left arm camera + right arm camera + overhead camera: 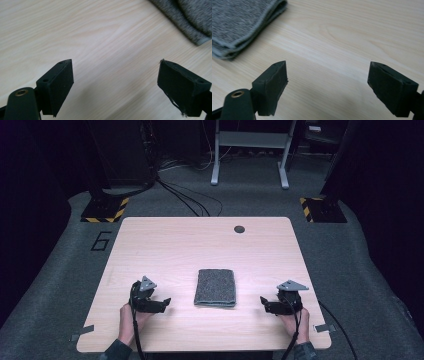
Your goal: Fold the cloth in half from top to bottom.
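At the near edge of the worktop (pixel 165 240), the left hand-held gripper (pixel 159 304) and the right hand-held gripper (pixel 266 306) are held low, each with jaws spread wide and nothing gripped. A folded grey towel (pixel 215 287) is seen lying flat between them, near both but touched by neither. If it is to be taken up, its stacked edges are probably best approached squarely, with every layer caught together
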Demonstrator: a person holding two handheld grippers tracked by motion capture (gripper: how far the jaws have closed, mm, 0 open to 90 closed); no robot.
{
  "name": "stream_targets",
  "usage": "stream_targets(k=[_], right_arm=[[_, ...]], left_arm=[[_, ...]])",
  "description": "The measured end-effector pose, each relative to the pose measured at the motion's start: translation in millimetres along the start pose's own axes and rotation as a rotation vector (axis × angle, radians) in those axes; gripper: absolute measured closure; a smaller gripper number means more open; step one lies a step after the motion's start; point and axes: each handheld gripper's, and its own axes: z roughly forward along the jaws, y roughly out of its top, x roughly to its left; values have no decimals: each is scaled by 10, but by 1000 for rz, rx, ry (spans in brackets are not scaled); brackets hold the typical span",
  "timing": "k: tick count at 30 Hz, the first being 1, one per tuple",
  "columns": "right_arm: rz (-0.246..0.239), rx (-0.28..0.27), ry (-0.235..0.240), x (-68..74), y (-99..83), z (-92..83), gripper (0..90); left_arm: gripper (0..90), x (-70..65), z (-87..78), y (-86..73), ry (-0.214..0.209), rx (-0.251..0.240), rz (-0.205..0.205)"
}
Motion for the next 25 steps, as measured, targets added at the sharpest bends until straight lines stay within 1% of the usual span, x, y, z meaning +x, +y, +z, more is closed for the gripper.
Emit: stream_targets(k=[2, 3, 4, 5, 6, 7, 8, 9, 10, 11, 12, 13, 14, 16, 17, 18, 20, 21, 25], right_arm=[[17, 4, -22, -71, -64, -18, 157], [26, 11, -35, -104, -94, -27, 158], [29, 14, -44, -144, -122, -32, 158], [40, 15, -53, -178, -151, -38, 156], [47, 17, -64, -210, -176, -46, 156], [57, 18, -75, -238, -201, -53, 156], [52, 19, -80, -257, -212, -55, 156], [59, 19, -95, -298, -245, -64, 156], [68, 20, -102, -330, -268, -68, 156], [74, 22, -106, -345, -279, -69, 155], [73, 24, -114, -364, -295, -67, 154], [78, 28, -122, -375, -307, -67, 155], [74, 28, -124, -395, -322, -63, 154], [83, 27, -130, -413, -347, -54, 152], [80, 29, -123, -427, -359, -55, 153], [88, 16, -124, -435, -370, -56, 153], [91, 18, -131, -441, -377, -62, 150], [98, 28, -129, -441, -375, -67, 150], [85, 23, -122, -460, -373, -61, 144]], left_arm=[[136, 58, -9, -72, 18, 13, -19], [137, 87, -7, -109, 27, 6, -32], [137, 123, -17, -140, 31, 17, -40], [137, 159, -24, -173, 33, 14, -52], [137, 184, -29, -204, 48, 4, -73], [136, 203, -39, -217, 52, 8, -75], [136, 243, -60, -257, 63, -9, -96], [136, 276, -80, -285, 79, -13, -103], [134, 299, -96, -299, 80, -7, -107], [132, 318, -100, -324, 93, -25, -121], [131, 343, -119, -344, 90, -25, -126], [132, 357, -129, -366, 100, -35, -133], [132, 369, -134, -385, 107, -47, -141], [132, 382, -146, -417, 116, -60, -146], [132, 385, -146, -428, 125, -67, -148], [132, 389, -154, -427, 121, -59, -146], [132, 388, -149, -425, 124, -59, -145], [132, 386, -145, -421, 131, -54, -135], [128, 390, -141, -416, 129, -50, -132]])
